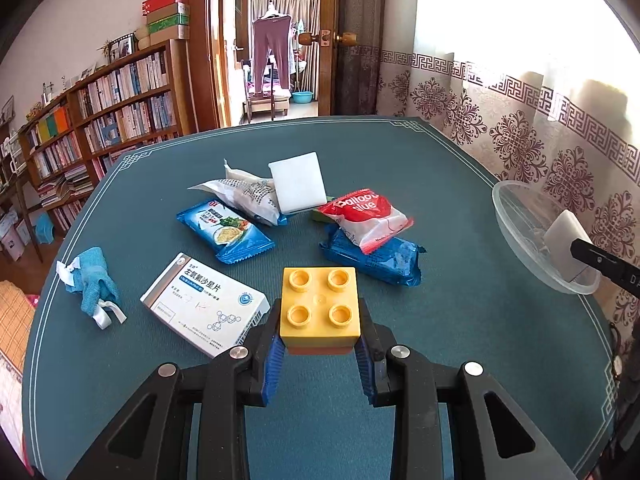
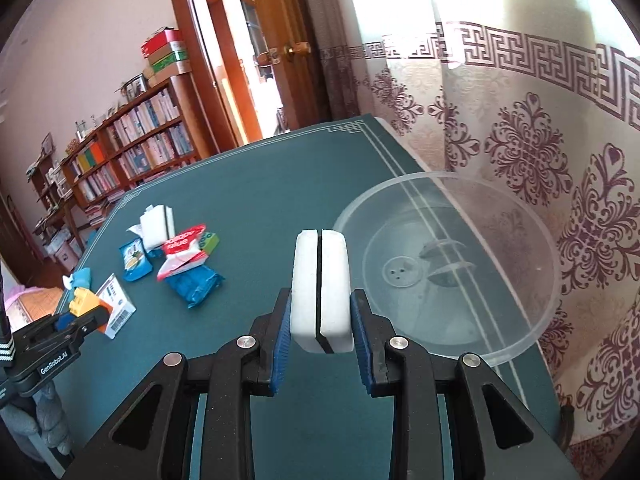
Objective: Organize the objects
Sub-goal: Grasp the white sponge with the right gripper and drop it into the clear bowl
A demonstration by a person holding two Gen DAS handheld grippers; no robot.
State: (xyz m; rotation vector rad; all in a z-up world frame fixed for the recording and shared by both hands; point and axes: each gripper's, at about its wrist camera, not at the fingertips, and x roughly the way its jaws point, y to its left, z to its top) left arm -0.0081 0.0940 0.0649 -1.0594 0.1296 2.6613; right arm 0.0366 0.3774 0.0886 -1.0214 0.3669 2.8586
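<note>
Gripping the white sponge in your right gripper and the yellow brick in your left gripper, carry both over the clear bowl at the table's right edge and release.

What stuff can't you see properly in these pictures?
- Green packet: left wrist view, mostly under the red snack bag.
- Dark blue packet: label hidden by that same red bag.
- Medicine box: near corner behind the left gripper holding the yellow block.
- White sponge: right wrist view, its sides covered by the right gripper.
- Clear bowl: near rim behind that gripper.
</note>
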